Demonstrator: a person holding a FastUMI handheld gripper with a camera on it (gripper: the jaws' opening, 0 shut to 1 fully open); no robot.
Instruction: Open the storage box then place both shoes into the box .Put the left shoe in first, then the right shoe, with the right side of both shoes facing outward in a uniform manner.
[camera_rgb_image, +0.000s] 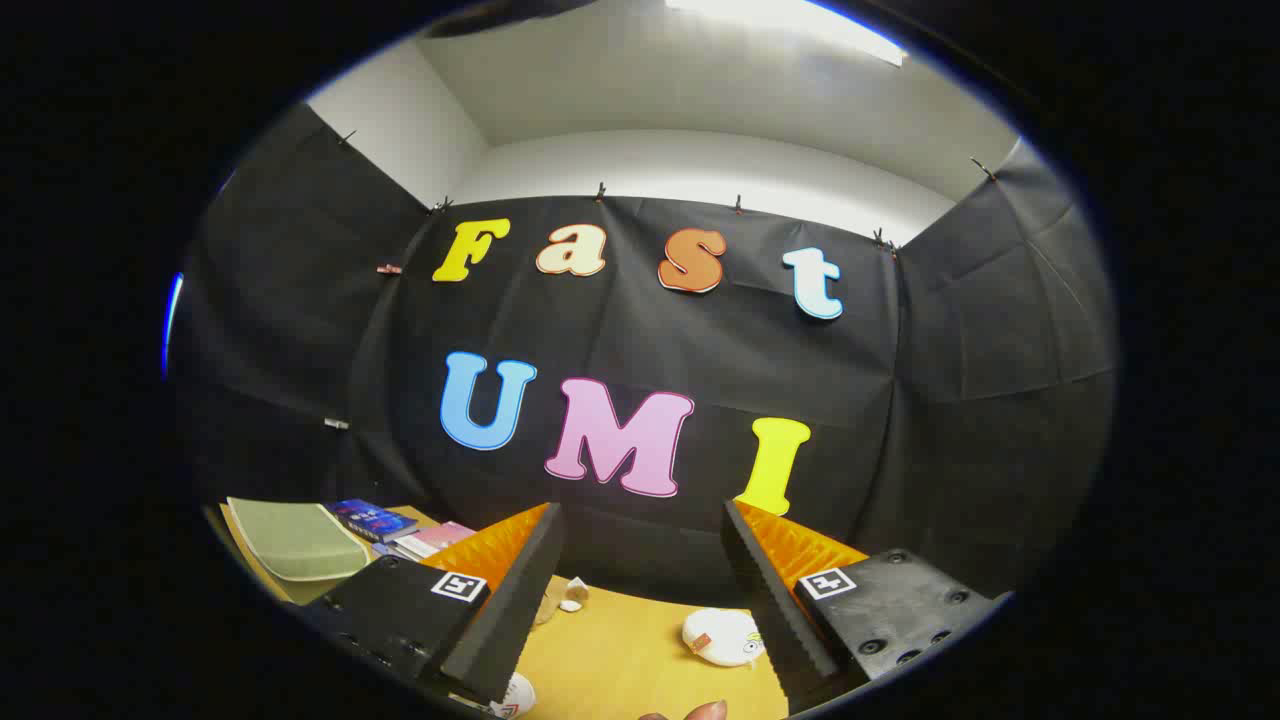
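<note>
Wooden, honey-toned surface (630, 660) stretches out low ahead, and the gripper (640, 590) hangs above it with its fingers spread wide, nothing between them, aimed more at the booth's black cloth wall than at any work. Between the fingers, down on the surface, lies a small white rounded shoe (722, 636) with a little orange tab and some print on its side, sitting just inside the right finger. Tucked under the tip of the left finger, a second white shoe (516, 694) with a red and blue mark peeks out (only a sliver of it, so which is left and which is right I cannot tell). Just beyond the left finger sit a couple of pale crumpled scraps (566, 596).

Off past the left finger, a pale green translucent flat lid or box panel (290, 540) lies on the surface, with a blue-covered book (372, 519) and a pink one (432, 540) beside it. If that green piece belongs to the storage box, whether it is open is hard to judge from here.

At the very near side a fingertip (705, 711) of a person's hand pokes in.

So the scoreboard, by my reckoning: both shoes lie out on the surface, neither gripped, neither boxed. Everything is left to do: box, left shoe, then right.
</note>
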